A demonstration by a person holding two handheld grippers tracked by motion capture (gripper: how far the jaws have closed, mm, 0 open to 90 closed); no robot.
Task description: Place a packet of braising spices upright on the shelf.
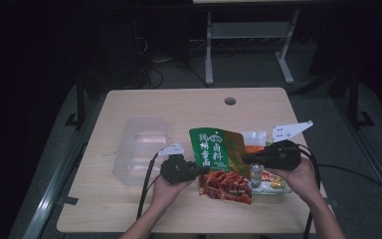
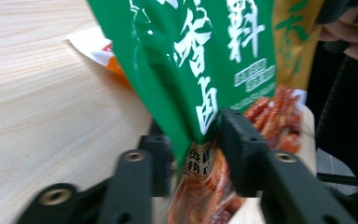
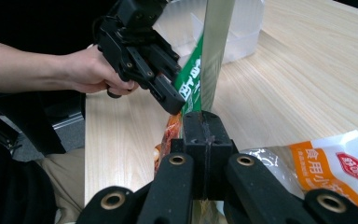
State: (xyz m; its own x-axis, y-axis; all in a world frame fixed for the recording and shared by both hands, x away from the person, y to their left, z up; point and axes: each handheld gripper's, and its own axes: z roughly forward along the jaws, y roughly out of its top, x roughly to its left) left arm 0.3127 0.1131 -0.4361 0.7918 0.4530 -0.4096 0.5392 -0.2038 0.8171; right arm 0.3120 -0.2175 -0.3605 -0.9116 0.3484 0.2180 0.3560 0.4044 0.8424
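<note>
Nearest the lens in the right gripper view, the right hand-held gripper (image 3: pixel 204 135) has its two black jaws clenched flat together on the edge of a green snack bag (image 3: pixel 192 79), gripping it; the bag's silvery inner face rises straight up from the jaws. In the high view this hand-held gripper (image 1: pixel 251 158) comes in from the right and bites the bag's right edge.

The left hand-held gripper (image 2: pixel 200 140) has the bag's lower left part between its jaws. Whether the pads already press on the film cannot be told: a narrow gap shows on one side in its own view. In the high view it (image 1: pixel 202 171) meets the bag (image 1: pixel 221 164) from the left.

The bag carries large white Chinese characters on a green field, with smaller white boxed print below that is too blurred to read. Its lower part is printed with red-brown meat strips, and a yellow-green panel shows on the right. It is held up just above the table (image 1: pixel 144 102), its long axis running from the green top at the far side down to the red bottom at the near side, tilted toward the person.

One bag is held. Beneath and to its right lie white and orange packets (image 3: pixel 326 170), one with readable characters 食用小, inside a shallow clear tray (image 1: pixel 278 189). One clear plastic container (image 1: pixel 142 147) sits apart at the left. Two hands (image 1: pixel 166 191) hold two grippers.
</note>
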